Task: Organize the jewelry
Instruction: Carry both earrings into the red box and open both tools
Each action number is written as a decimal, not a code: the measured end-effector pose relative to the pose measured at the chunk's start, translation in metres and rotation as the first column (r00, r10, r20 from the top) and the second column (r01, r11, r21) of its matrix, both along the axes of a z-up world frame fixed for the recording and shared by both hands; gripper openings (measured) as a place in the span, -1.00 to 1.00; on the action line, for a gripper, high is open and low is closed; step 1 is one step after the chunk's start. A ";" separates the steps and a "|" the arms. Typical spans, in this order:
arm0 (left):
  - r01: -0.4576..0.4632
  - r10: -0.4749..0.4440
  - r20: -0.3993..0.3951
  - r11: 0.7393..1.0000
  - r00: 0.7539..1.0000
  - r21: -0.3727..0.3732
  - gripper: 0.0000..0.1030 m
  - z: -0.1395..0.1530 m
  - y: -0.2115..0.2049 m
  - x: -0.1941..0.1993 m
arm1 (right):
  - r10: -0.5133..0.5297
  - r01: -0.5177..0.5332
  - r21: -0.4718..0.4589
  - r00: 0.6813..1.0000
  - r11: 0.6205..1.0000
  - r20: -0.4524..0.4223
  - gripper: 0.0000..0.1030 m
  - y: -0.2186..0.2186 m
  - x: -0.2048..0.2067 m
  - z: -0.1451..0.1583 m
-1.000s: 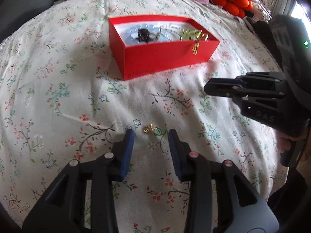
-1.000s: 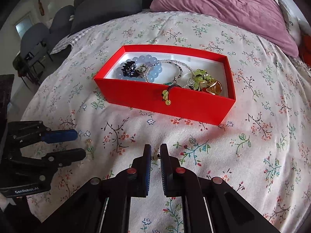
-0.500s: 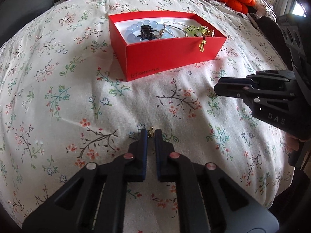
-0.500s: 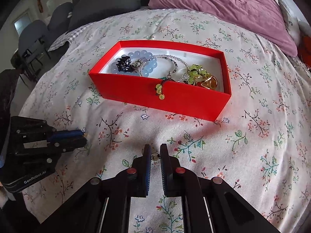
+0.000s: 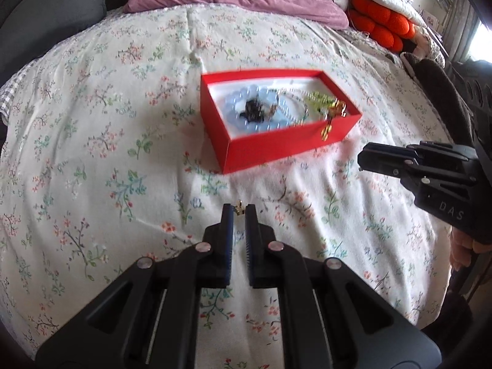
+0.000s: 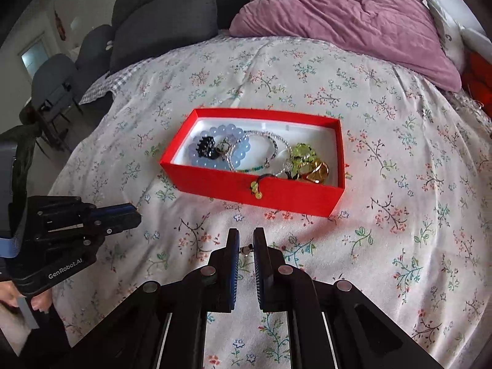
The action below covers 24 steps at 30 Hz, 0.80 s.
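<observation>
A red box (image 6: 215,181) sits on the floral bedspread (image 6: 399,215) and holds a blue bead bracelet (image 6: 243,150), a black piece, a silver chain, green beads (image 6: 303,152) and a gold ring (image 6: 318,172). A bead tail (image 6: 255,188) hangs over its front wall. My left gripper (image 5: 239,212) is shut on a small gold earring (image 5: 238,206), held above the cloth in front of the box (image 5: 276,150). My right gripper (image 6: 246,236) is shut on a tiny silver stud (image 6: 246,249). Each gripper shows in the other's view: the right gripper (image 5: 364,161) and the left gripper (image 6: 133,215).
A purple pillow (image 6: 353,18) and dark grey cushions (image 6: 166,21) lie at the head of the bed. Orange cushions (image 5: 381,27) sit at the far right. A hand (image 5: 461,252) grips the right tool. Chairs (image 6: 55,86) stand beyond the bed's left edge.
The left jaws closed on the gold earring. Both grippers then rose off the bedspread with their pieces, and the box now looks farther away.
</observation>
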<state>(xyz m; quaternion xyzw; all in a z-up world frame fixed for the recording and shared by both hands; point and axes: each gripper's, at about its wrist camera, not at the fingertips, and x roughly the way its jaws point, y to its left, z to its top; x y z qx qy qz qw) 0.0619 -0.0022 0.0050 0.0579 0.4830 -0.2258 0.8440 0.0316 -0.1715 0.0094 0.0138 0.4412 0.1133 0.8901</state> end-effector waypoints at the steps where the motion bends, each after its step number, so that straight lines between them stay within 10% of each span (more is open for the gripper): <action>1: 0.000 0.000 0.009 1.000 1.000 -0.005 -0.83 0.004 -0.002 0.002 | -0.005 0.005 0.005 1.000 1.000 0.011 -0.82 -0.001 0.000 0.004; 24: -0.026 0.032 0.078 0.997 0.996 -0.077 -0.83 0.012 -0.074 0.048 | -0.173 0.162 0.152 0.983 0.975 0.062 -0.81 -0.028 0.055 0.021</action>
